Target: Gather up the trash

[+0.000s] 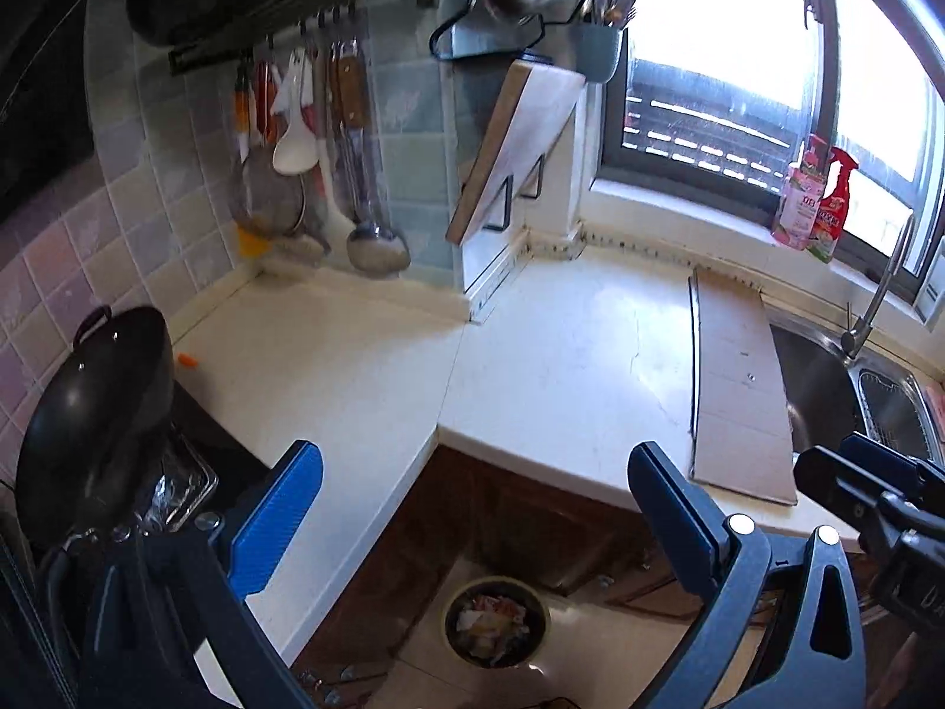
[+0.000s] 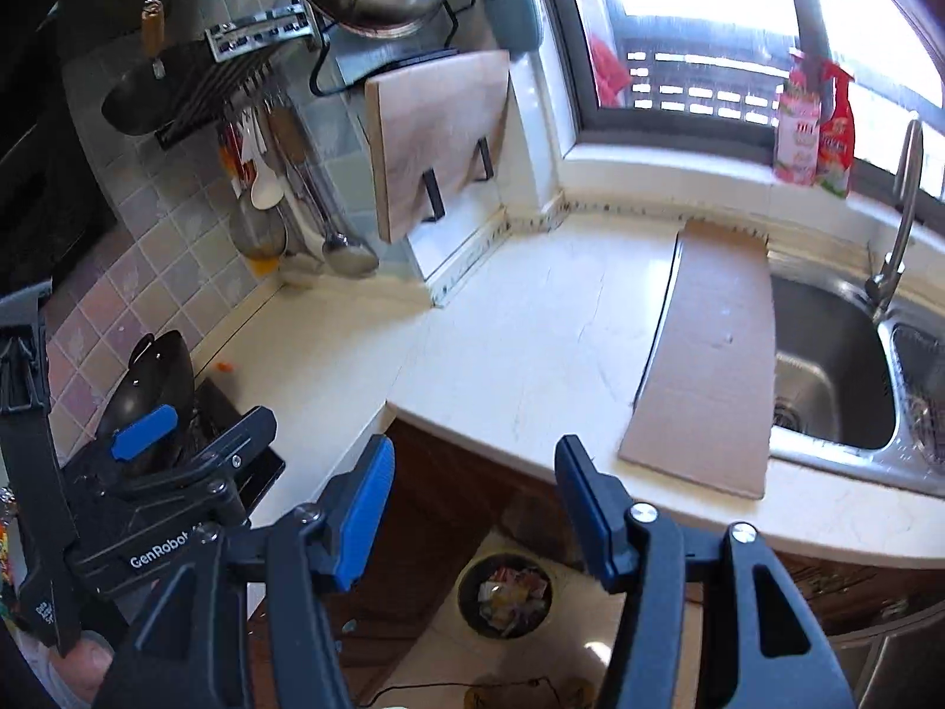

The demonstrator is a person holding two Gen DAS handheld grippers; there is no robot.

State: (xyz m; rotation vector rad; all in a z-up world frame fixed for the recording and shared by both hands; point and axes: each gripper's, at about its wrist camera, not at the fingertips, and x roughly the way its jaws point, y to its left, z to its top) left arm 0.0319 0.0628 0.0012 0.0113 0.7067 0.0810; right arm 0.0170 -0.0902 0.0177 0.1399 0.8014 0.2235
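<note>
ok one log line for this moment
left gripper open, empty | right gripper open, empty | bin holds trash | orange scrap on counter

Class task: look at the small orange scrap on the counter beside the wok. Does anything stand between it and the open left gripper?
Nothing visible does. The orange scrap lies alone on bare counter, the wok to its side, and the left gripper is empty.
</note>
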